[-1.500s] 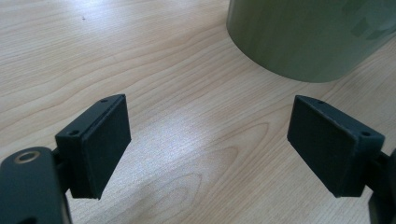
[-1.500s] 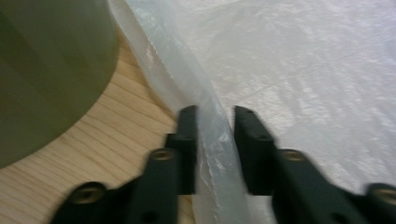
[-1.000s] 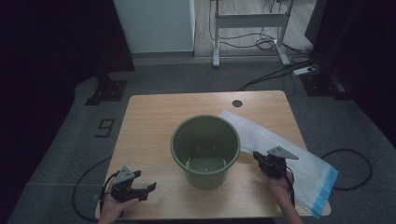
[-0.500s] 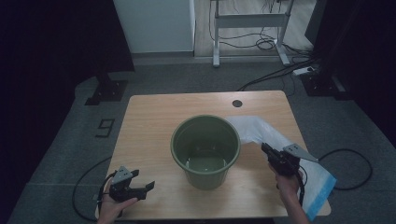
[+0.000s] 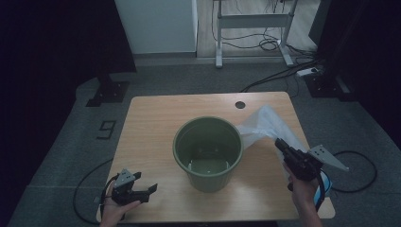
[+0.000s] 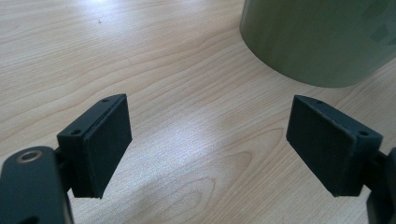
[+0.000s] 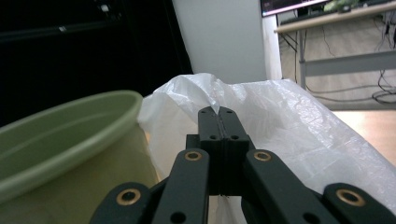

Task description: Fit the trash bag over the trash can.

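Note:
A green plastic bucket [image 5: 208,151] stands empty in the middle of the wooden table [image 5: 156,118]. To its right a translucent white plastic bag [image 5: 267,124] is lifted off the table, pinched at its edge by my right gripper [image 5: 279,144], whose jaws are shut on it. In the right gripper view the bag [image 7: 289,126] bulges up behind the closed jaws [image 7: 218,113], with the bucket rim [image 7: 70,126] at the left. My left gripper [image 5: 150,190] rests open at the table's near left corner. Bare wood lies between its pads [image 6: 100,140], and the bucket wall [image 6: 322,42] is beyond them.
A round cable hole [image 5: 240,104] sits near the table's far edge. Cables trail on the grey floor [image 5: 350,161] to the right, and a desk frame [image 5: 250,28] stands behind. A dark stand base [image 5: 108,90] is at the far left.
My right gripper has risen and moved toward the bucket, pulling the flat bag up off the table into a peak. The left gripper has stayed put.

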